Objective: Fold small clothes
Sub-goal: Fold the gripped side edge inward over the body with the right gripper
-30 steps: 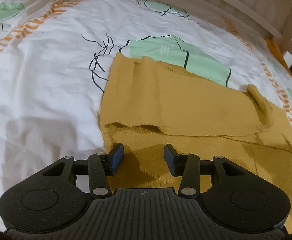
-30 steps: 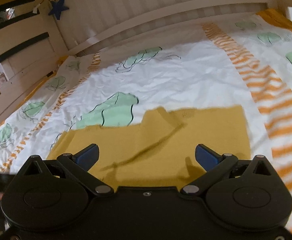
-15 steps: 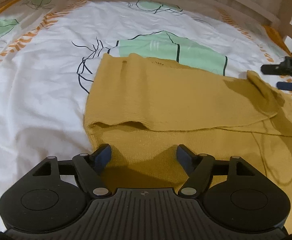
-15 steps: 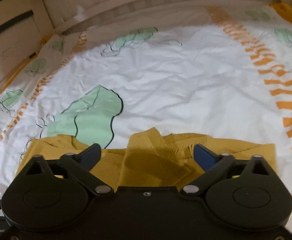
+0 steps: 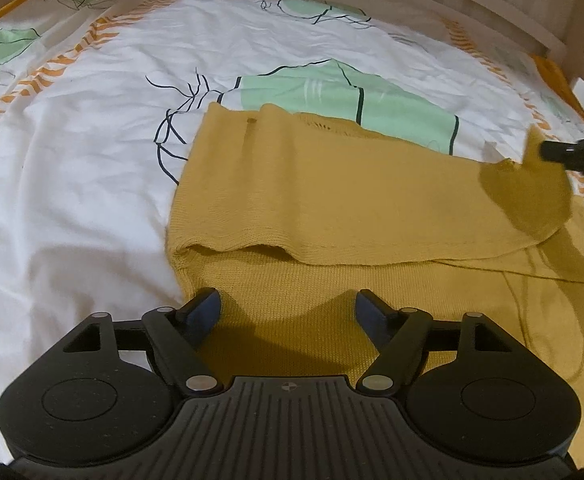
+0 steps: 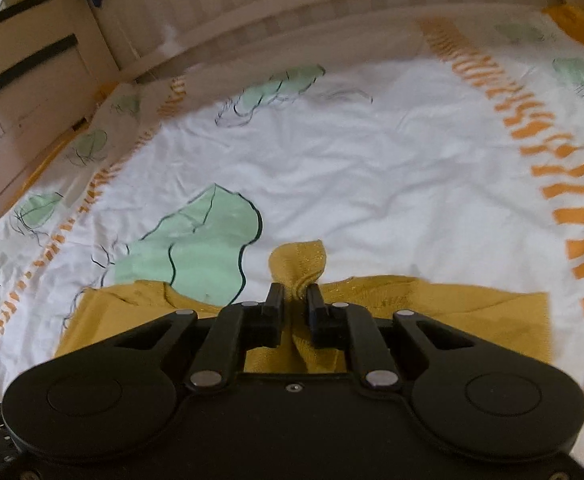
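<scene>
Your white bed sheet (image 5: 91, 168) with green and orange print carries the mustard-yellow knit garment (image 5: 332, 200), folded once, at centre-right; your left claw (image 5: 287, 308) hangs wide over its near edge. Right view: your right claw (image 6: 292, 300) has just closed, pinching a bunched garment corner.

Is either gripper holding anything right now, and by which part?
The right gripper pinches a bunched fold at the yellow garment's edge; the left gripper is open, holding nothing.

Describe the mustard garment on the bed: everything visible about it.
The mustard knit garment lies on the white patterned bedcover, partly folded, one layer doubled over another with a loose lower edge. The right tool, whose jaws have just closed, pinches a bunched corner. The left tool stands open over its near edge, not gripping.
</scene>
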Tool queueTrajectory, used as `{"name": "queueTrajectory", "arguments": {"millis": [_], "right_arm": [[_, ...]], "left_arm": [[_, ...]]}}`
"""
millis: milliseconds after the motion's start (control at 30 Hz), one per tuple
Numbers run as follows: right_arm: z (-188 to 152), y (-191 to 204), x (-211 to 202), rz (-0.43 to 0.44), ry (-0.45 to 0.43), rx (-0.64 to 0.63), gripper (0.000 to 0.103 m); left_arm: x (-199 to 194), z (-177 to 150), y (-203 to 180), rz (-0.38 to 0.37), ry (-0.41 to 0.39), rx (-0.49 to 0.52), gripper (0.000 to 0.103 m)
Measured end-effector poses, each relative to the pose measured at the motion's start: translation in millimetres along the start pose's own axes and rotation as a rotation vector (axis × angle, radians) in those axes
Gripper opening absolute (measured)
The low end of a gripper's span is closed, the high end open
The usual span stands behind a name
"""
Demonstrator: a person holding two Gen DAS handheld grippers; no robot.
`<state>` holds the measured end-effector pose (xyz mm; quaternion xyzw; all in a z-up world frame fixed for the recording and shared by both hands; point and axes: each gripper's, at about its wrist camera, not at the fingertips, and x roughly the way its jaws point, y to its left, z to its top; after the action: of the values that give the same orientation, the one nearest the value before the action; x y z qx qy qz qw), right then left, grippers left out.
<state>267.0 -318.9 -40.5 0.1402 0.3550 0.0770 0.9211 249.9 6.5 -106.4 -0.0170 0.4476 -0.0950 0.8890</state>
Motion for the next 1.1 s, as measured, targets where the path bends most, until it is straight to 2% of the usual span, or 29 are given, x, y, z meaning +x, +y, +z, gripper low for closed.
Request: {"name": "queueTrajectory", "arguments": {"millis": [233, 267, 300, 400, 467, 533, 600, 667, 833, 867, 933, 967, 1100], "right_arm": [[-1.0, -16.3, -29.4, -0.120, 0.020, 0.041, 0.017], [-2.5, -20.3, -29.1, -0.134, 0.028, 0.040, 0.019], [-4.2, -26.0, -28.2, -0.135, 0.041, 0.055, 0.028], [-12.8, -48.9, -26.8, -0.060, 0.048, 0.181, 0.028], [-19.7, -57.1, -25.4, -0.026, 0.059, 0.217, 0.029], [-25.8, -59.7, -21.7, -0.020, 0.068, 0.226, 0.035], [-30.1, -61.3, -17.7, 0.000, 0.068, 0.237, 0.047], [-31.4, -62.5, -13.3, 0.004, 0.065, 0.255, 0.053], [-35.4, -66.2, -3.2, 0.017, 0.051, 0.279, 0.053], [-35.8, -66.0, -0.8, 0.014, 0.056, 0.279, 0.052], [-36.1, -62.9, 0.1, 0.002, 0.053, 0.261, 0.019], [-35.3, -60.8, -0.8, -0.002, 0.052, 0.247, 0.015], [-29.9, -42.0, -18.4, -0.008, 0.011, 0.167, 0.014]], "left_arm": [[-0.1, -0.8, -0.6, 0.003, -0.005, -0.002, 0.073], [-0.1, -0.8, -0.5, 0.003, -0.005, -0.002, 0.073], [-0.2, -0.9, -0.4, 0.002, -0.006, -0.003, 0.073], [-0.5, -0.8, 0.2, -0.002, -0.006, -0.004, 0.073], [-0.8, -0.8, 1.0, -0.004, -0.007, -0.010, 0.073], [-0.7, -0.7, 0.8, -0.002, -0.008, -0.010, 0.073], [-0.8, -0.6, 0.4, 0.000, -0.008, -0.010, 0.073], [-0.9, -0.8, 0.5, 0.000, -0.009, -0.011, 0.073], [-0.9, -0.8, 0.7, -0.001, -0.009, -0.012, 0.073], [-0.9, -0.8, 0.8, 0.000, -0.009, -0.011, 0.073], [-0.9, -0.6, 0.9, 0.000, -0.009, -0.012, 0.073], [-0.9, -0.3, 1.2, 0.001, -0.009, -0.015, 0.073], [-0.8, 0.2, 1.5, 0.001, -0.007, -0.020, 0.073]]}}
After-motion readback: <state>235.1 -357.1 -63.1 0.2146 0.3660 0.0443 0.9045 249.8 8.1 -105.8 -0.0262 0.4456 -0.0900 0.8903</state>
